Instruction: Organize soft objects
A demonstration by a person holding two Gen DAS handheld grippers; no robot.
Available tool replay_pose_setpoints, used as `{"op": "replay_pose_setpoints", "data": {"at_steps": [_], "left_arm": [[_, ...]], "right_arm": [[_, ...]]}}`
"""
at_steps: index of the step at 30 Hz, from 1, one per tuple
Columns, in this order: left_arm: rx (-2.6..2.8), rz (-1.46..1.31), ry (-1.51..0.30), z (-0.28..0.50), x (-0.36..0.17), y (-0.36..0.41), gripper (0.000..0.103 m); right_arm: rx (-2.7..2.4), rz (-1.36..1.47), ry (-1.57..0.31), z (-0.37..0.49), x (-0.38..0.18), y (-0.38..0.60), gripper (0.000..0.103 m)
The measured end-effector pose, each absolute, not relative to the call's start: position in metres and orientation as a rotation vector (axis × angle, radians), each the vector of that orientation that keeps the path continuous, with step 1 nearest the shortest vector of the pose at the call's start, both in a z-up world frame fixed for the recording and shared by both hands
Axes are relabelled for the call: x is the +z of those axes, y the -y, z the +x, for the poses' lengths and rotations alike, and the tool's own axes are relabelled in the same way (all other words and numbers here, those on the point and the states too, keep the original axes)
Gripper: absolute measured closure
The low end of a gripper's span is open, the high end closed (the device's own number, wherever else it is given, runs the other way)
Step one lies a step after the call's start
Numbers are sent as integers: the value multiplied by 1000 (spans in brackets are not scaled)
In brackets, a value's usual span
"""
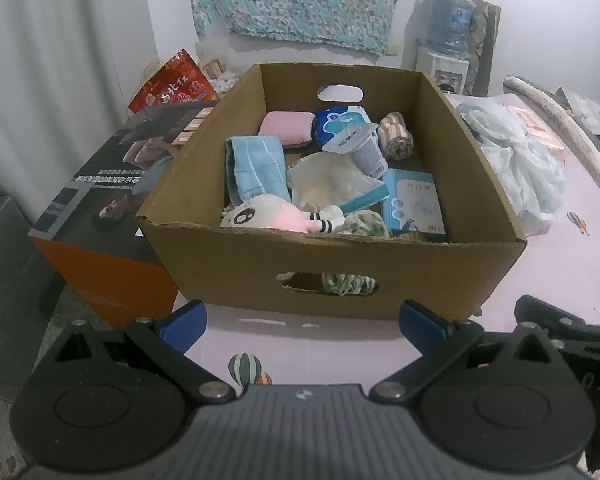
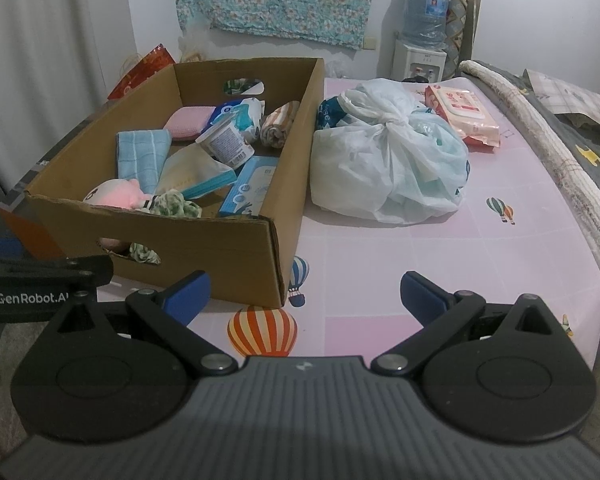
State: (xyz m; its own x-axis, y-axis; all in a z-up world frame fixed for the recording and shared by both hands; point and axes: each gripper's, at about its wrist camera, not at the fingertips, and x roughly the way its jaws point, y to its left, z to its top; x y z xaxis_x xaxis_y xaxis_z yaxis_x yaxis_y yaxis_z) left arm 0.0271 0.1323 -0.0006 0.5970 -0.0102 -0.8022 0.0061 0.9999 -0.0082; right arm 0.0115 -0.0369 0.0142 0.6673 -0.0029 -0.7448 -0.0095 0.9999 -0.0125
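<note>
My left gripper (image 1: 302,320) and right gripper (image 2: 305,292) both hover with fingers spread wide, grasping nothing. The cardboard box (image 1: 340,272) sits at the bed's (image 2: 380,272) near left corner, holding a pink plush toy (image 1: 276,216), blue towel (image 1: 256,170) and what may be a tissue pack (image 1: 340,120). A tied plastic bag (image 2: 388,160) lies just beside its right wall.

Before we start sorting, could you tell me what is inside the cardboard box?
The cardboard box holds a pink plush toy, blue towel, pink sponge, striped rolled cloth and packets; lower layers are hidden.
</note>
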Motion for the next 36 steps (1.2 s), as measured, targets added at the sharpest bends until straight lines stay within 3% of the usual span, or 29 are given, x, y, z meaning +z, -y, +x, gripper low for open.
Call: {"op": "replay_pose_setpoints", "data": {"at_steps": [36], "left_arm": [[52,-26,-950,32,-8,-161,0]], "right_arm": [[66,-78,-879,28,10,5,1]]}}
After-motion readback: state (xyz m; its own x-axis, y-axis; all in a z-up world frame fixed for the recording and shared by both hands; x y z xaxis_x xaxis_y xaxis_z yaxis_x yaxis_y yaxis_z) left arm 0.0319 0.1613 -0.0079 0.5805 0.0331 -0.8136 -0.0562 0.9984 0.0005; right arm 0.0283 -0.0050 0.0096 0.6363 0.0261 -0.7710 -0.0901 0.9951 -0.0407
